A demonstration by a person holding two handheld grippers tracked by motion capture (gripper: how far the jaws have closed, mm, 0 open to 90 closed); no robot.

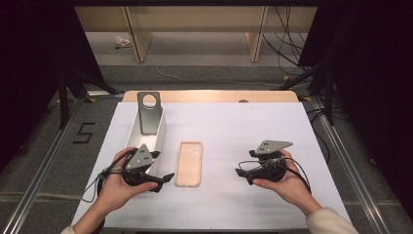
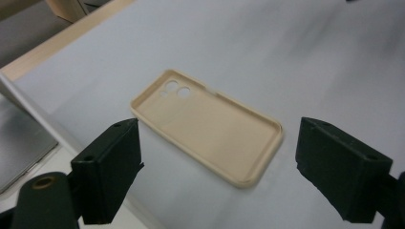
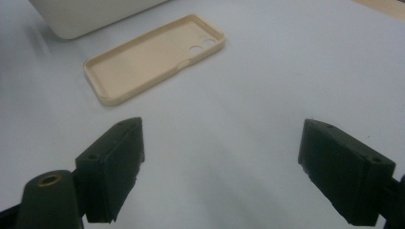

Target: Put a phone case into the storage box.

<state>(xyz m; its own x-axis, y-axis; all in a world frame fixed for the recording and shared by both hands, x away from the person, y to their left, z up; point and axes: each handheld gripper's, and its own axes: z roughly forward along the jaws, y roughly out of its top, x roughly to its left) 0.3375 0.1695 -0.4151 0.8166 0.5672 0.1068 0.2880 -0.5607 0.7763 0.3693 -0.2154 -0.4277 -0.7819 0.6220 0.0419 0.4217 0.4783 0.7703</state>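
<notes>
Beige silicone phone case (image 1: 188,164) is lying open side up on the white table cover (image 1: 234,131), and it is serving as the landmark for this record. In the high view, the left gripper (image 1: 165,179) is sitting just to the left of the case's near end, its jaws pointing toward that end without touching it. The right gripper (image 1: 242,173) is sitting well to the right of the case, its jaws also pointing toward it, with bare cover lying between. A white tray (image 1: 161,138) is standing just to the left of the case, and a dark grey stand (image 1: 149,113) with a round hole near its top is leaning inside the tray at its far end.

In the left gripper view, the phone case (image 2: 210,125) is lying just beyond the left gripper (image 2: 218,155), whose jaws are standing spread apart with nothing between the pads. The camera cut-outs are sitting at the case's far end.

In the right gripper view, the phone case (image 3: 155,57) is lying farther off, above and to the left of the right gripper (image 3: 222,160), whose jaws are standing wide apart over bare cover, gripping nothing. The tray (image 3: 90,16) is showing just behind the case
</notes>
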